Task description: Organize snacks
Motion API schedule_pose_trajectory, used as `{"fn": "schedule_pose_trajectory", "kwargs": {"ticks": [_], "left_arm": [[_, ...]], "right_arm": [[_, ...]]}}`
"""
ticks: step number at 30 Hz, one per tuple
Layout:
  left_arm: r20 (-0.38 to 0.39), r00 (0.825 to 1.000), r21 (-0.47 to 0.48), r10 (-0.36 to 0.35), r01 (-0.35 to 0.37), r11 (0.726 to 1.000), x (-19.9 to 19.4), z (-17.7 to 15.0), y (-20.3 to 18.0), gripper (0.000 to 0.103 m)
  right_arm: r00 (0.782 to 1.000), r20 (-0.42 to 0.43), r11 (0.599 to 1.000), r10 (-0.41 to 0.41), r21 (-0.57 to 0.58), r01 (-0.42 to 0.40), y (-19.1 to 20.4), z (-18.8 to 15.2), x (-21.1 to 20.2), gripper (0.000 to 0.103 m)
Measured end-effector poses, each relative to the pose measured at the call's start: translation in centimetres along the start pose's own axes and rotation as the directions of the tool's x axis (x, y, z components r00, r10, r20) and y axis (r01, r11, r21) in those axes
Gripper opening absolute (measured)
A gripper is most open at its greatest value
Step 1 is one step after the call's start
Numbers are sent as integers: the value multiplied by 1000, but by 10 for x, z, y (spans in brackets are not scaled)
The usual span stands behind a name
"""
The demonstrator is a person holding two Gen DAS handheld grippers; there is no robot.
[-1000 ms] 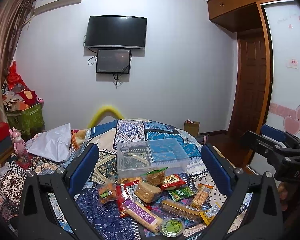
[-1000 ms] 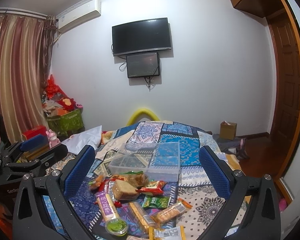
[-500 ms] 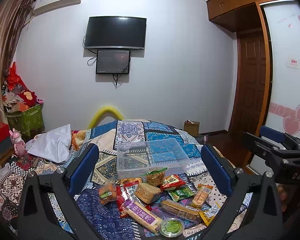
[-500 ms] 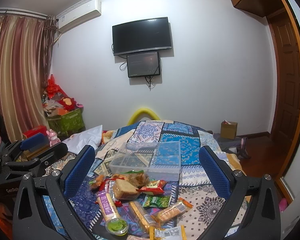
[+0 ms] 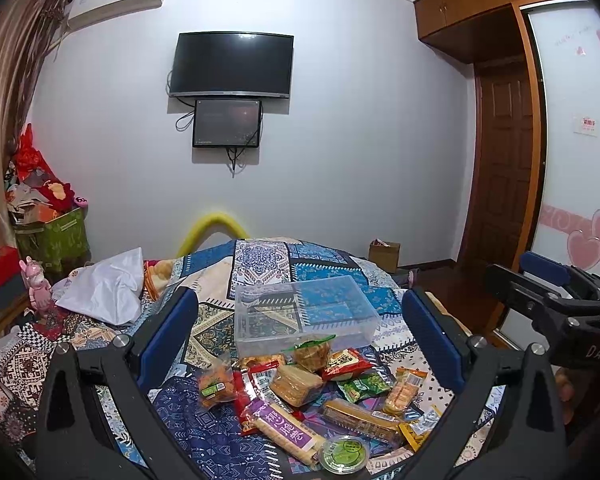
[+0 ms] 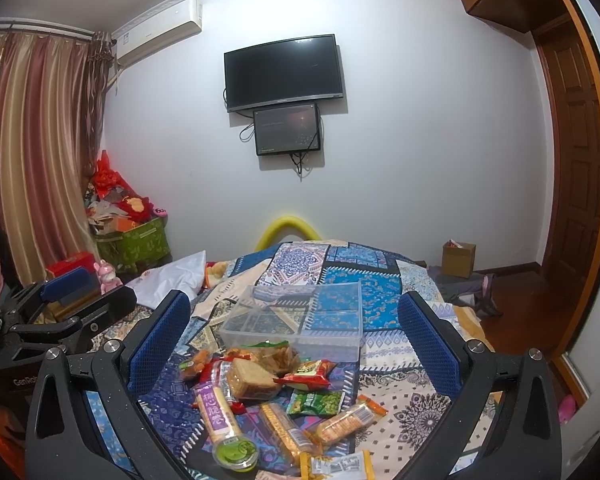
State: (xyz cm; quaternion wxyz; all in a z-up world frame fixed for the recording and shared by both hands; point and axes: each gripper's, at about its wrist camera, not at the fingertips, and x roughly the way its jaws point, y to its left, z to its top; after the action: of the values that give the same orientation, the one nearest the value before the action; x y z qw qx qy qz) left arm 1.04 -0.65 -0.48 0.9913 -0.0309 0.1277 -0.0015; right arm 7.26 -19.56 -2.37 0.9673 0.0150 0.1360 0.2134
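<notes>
Almost nothing differs from a second ago: both claws hover in the same spots over the bed, and no snack has shifted. My judgement is that sorting has not begun, and the first pick is yet to be chosen.

The left claw (image 5: 300, 344) stands wide and empty, its blue padded fingers (image 5: 168, 336) framing the pile. The right claw (image 6: 292, 340) is likewise wide and holds nothing.

The loose pile of wrapped snacks (image 5: 316, 396) lies at lower centre of the left view, on the blue patterned patchwork bedspread (image 5: 268, 264). Just behind it, touching or nearly touching the rear packets, sits the clear rectangular plastic box (image 5: 304, 312), open-topped and empty as far as can be seen. A purple-labelled long biscuit pack (image 5: 286, 432) and a small round green-lidded cup (image 5: 344, 454) lie nearest the camera.

Around the room: a black wall-mounted television (image 6: 284, 72) at upper centre with a smaller dark screen (image 6: 287, 128) beneath, striped red-gold curtains (image 6: 32, 152) at left, a brown wooden door (image 6: 572, 152) at right, and a crumpled white cloth (image 5: 104, 288) at the bed's left.
</notes>
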Motion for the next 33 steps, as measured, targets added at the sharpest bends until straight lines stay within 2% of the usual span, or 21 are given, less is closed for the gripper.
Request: {"fn": "schedule_pose_trajectory", "kwargs": {"ticks": [6, 11, 18, 19, 23, 26, 30, 33], "left_arm": [[-9, 1000, 4, -1, 1, 1000, 2, -2, 0, 103], [-54, 998, 9, -23, 23, 1000, 13, -8, -3, 103], [-160, 985, 0, -61, 61, 998, 37, -31, -8, 102], [-173, 983, 2, -61, 62, 998, 39, -35, -10, 98], [-258, 964, 5, -56, 60, 998, 56, -53, -12, 86], [-325, 943, -3, -65, 67, 998, 68, -68, -12, 82], [-399, 914, -17, -81, 81, 997, 82, -87, -12, 76], [-452, 887, -34, -99, 94, 995, 92, -100, -12, 73]], "right_arm": [[1000, -9, 1000, -3, 9, 3, -1, -1, 1, 103], [999, -33, 1000, -1, 10, 1, -5, -5, 5, 103], [990, -140, 1000, -25, 9, 26, -23, -19, 16, 103], [987, -156, 999, -30, 13, 32, -27, -22, 17, 103], [975, -218, 998, -52, 28, 59, -44, -34, 23, 101], [960, -277, 998, -37, 43, 51, -53, -46, 28, 92], [929, -369, 999, -21, 32, 35, -58, -64, 41, 79], [903, -429, 999, 4, 46, 18, -60, -81, 47, 78]]}}
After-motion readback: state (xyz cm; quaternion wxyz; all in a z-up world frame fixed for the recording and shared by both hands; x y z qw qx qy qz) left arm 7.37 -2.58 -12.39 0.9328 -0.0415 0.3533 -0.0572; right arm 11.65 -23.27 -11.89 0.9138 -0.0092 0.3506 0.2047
